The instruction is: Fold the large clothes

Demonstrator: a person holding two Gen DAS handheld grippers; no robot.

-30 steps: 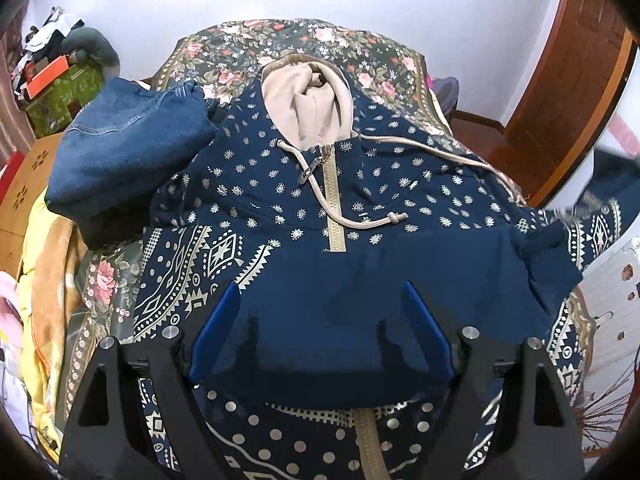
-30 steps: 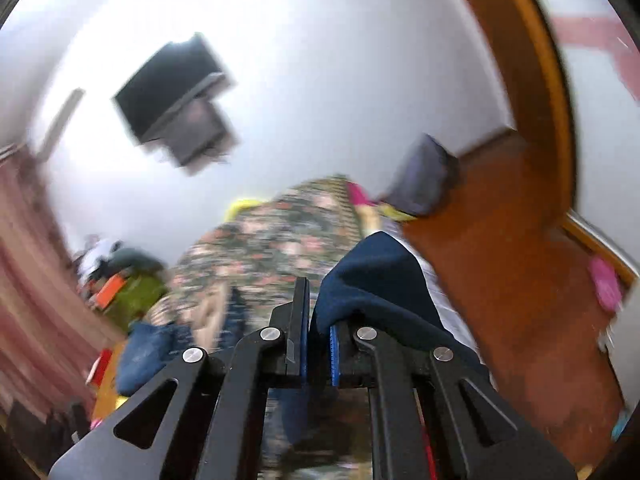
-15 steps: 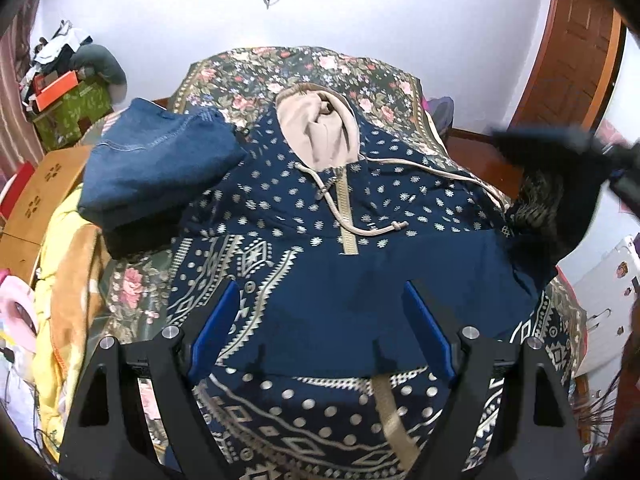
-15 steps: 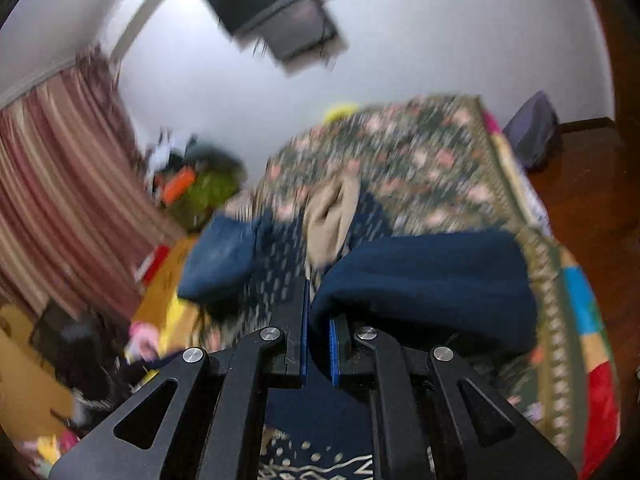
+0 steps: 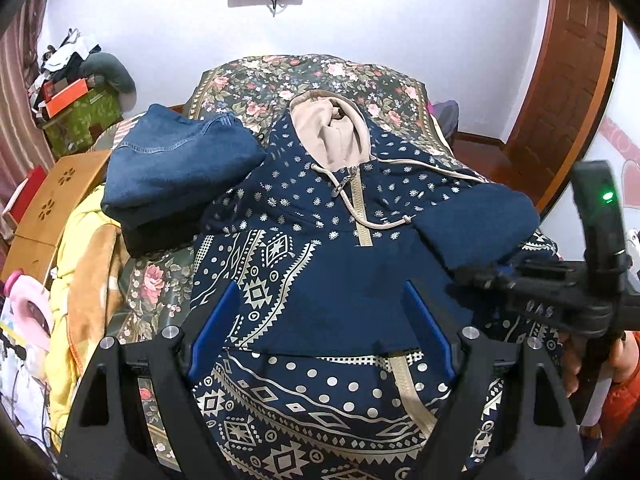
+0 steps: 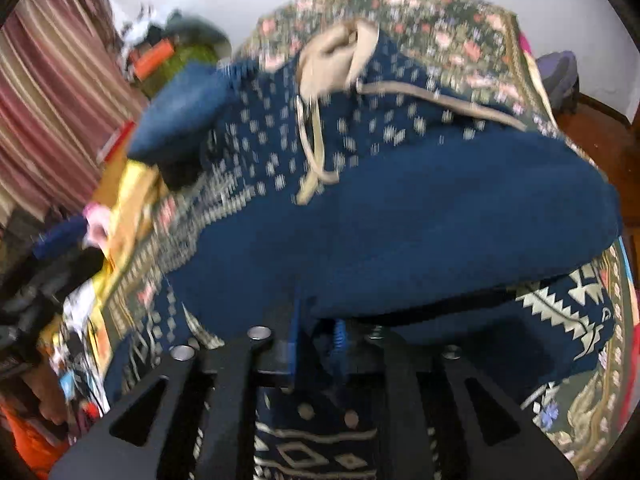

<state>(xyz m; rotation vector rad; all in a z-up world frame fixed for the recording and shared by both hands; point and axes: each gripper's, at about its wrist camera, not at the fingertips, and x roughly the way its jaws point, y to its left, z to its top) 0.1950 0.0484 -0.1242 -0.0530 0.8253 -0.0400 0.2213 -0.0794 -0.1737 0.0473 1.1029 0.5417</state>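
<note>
Left wrist view: our left gripper (image 5: 320, 332) hovers with jaws spread wide over the patterned hoodie (image 5: 320, 240) lying flat on the floral bed (image 5: 320, 76). At right, our right gripper (image 6: 316, 340) is opening, the hoodie's navy sleeve (image 6: 420, 220) between its fingers, folded leftward across the chest. Folded jeans (image 5: 176, 164) sit far left.

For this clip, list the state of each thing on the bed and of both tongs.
Navy patterned hooded jacket: spread flat, zipped, sleeve folded across its front.
Folded blue denim jeans: stacked beside the jacket.
Left tongs: open, empty, above the jacket.
Right tongs: opening, sleeve cloth between them.
</note>
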